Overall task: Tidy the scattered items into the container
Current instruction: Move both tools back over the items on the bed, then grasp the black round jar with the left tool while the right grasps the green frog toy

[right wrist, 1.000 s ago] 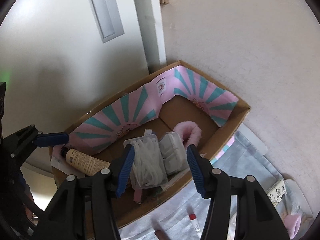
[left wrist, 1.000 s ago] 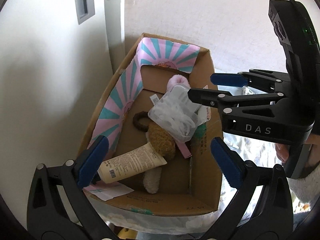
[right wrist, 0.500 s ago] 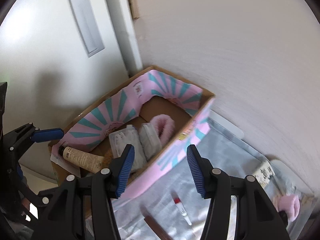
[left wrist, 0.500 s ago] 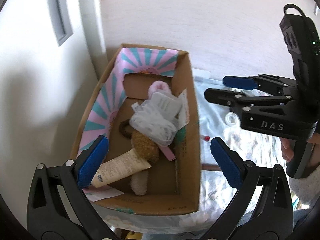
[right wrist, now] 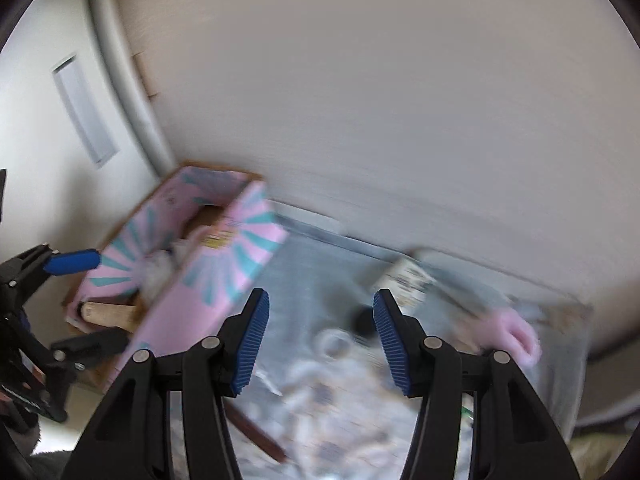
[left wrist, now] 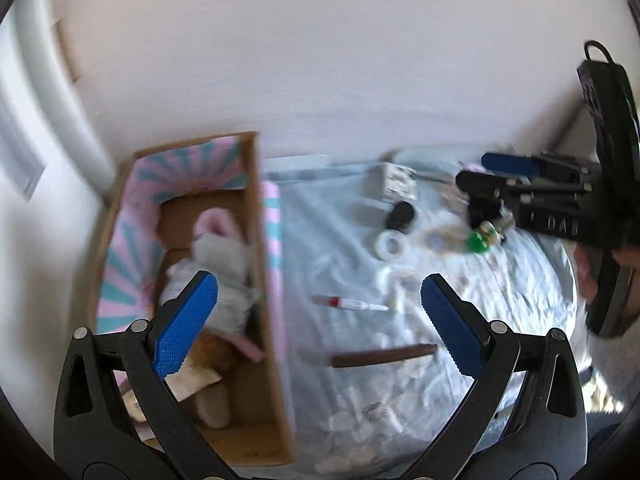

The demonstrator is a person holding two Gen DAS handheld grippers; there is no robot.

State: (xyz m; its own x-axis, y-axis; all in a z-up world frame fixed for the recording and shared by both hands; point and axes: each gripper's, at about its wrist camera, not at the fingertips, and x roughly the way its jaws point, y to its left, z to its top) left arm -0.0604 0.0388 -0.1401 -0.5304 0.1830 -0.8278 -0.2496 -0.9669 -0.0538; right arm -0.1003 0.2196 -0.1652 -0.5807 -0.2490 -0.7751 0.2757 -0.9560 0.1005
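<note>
Both grippers empty, jaws apart: left gripper (left wrist: 320, 320) and right gripper (right wrist: 320, 344) are held over the pale cloth-covered surface (left wrist: 500, 320). Pink-and-teal-lined cardboard box (left wrist: 256, 240) is seen at left, part-filled; white tape roll (left wrist: 393, 244), brown stick (left wrist: 384, 356) scattered outside.

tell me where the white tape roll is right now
In the left wrist view, the white tape roll lies on the pale cloth, right of the cardboard box, beside the black cap.
</note>
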